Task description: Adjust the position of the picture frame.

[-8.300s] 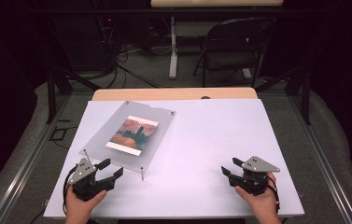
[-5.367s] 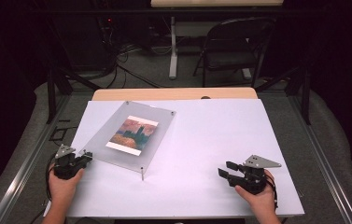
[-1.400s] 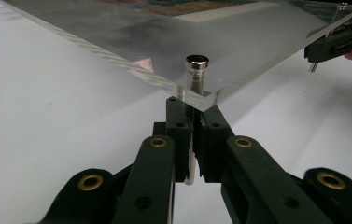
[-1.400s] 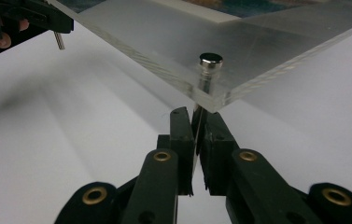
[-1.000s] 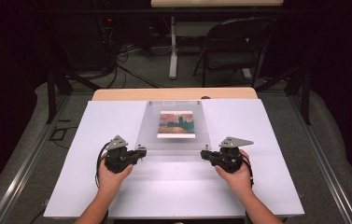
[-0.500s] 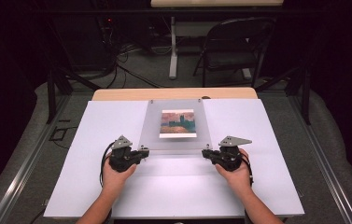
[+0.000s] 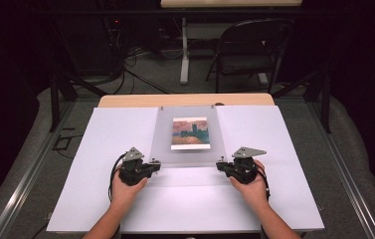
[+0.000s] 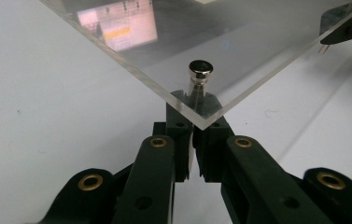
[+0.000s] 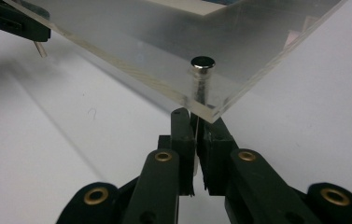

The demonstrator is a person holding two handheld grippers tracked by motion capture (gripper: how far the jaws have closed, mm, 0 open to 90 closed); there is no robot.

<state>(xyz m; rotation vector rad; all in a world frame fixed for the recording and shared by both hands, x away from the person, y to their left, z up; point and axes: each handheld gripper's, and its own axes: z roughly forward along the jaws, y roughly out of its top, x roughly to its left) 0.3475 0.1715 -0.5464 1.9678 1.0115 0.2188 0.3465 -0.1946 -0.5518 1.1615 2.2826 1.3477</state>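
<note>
A clear acrylic picture frame (image 7: 160, 139) with a small landscape print (image 7: 190, 132) lies square in the middle of the white table. Metal standoff posts sit at its corners. My left gripper (image 7: 152, 164) is shut on the post (image 8: 199, 74) under the near left corner, jaws (image 8: 193, 100) tight around it. On the near right corner, my right gripper (image 7: 222, 165) is shut on the post (image 9: 202, 70), its tips (image 9: 194, 116) just below the plate's edge. Each gripper view also catches the other gripper far off.
White sheet (image 7: 100, 199) covers the table, with a wooden strip (image 7: 125, 101) along the back edge just behind the frame. A folding chair (image 7: 247, 50), a table leg and floor cables lie beyond. Metal rails run down both sides.
Several seconds ago the frame lay skewed at the table's left and the grippers were near the front edge. Now it sits square in the middle, gripped at both near corners. In the last second, almost nothing moved.
</note>
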